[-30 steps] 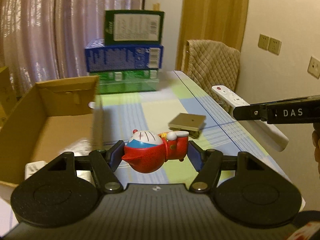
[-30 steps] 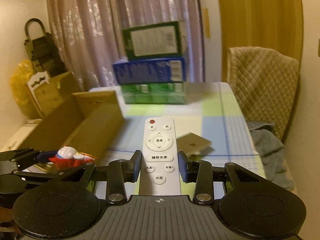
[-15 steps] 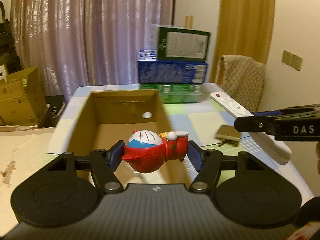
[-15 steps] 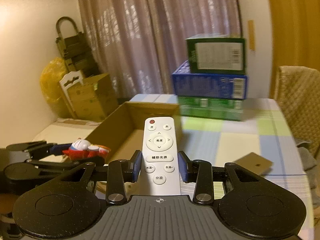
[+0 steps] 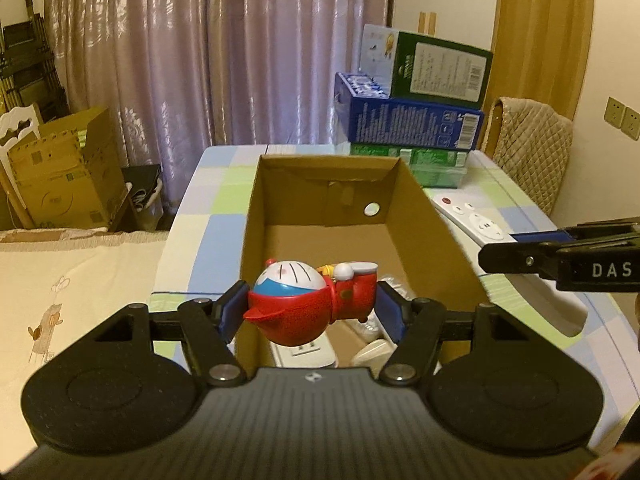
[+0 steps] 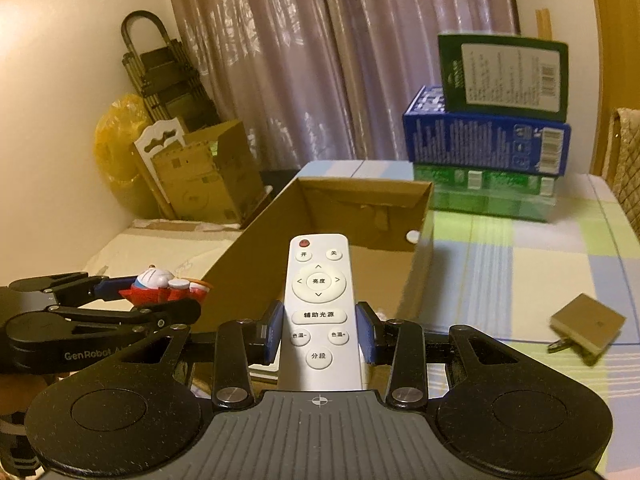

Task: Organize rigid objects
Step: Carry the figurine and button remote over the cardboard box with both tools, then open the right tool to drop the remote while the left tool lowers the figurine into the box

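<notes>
The toy figure [image 5: 304, 304] hides white items in the cardboard box [image 5: 432, 224].

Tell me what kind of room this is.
Most likely a room in a home, perhaps a dining room used for storage. Floor-length curtains cover the back wall, a table wears a checked cloth, and a chair with a quilted cover stands beside it.

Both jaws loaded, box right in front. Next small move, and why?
Probably lower the left gripper and release: its toy figure hangs over the open cardboard box, where items already lie. The right gripper, gripping the white remote, sits beside the box.
</notes>
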Demonstrator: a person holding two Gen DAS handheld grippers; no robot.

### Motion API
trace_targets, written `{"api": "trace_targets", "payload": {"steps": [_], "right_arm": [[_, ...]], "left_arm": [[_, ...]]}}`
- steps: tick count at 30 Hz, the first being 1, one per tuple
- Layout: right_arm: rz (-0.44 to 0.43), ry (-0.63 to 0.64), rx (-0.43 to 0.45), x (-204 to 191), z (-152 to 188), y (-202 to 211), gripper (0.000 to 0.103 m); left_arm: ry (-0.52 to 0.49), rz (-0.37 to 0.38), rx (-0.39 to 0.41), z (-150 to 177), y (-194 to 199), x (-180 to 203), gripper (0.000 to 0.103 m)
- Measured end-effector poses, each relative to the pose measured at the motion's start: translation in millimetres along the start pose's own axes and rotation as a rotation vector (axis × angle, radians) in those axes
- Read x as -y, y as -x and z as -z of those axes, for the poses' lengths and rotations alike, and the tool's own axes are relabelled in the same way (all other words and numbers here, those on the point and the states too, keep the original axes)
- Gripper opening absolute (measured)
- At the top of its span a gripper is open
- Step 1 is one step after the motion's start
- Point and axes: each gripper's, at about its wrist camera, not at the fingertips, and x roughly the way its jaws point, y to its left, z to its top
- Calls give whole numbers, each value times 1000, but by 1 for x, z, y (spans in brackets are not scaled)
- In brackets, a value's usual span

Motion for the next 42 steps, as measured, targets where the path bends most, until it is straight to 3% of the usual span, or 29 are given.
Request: {"api": "trace_targets", "payload": {"steps": [13, 42], "right_arm": [[40, -32, -33, 0, 10, -33, 35], [71, -23, -40, 4, 20, -47, 35]], "left_arm": [[11, 10, -44, 9, -23, -11, 63], [8, 23, -96, 17, -47, -11, 63]]}}
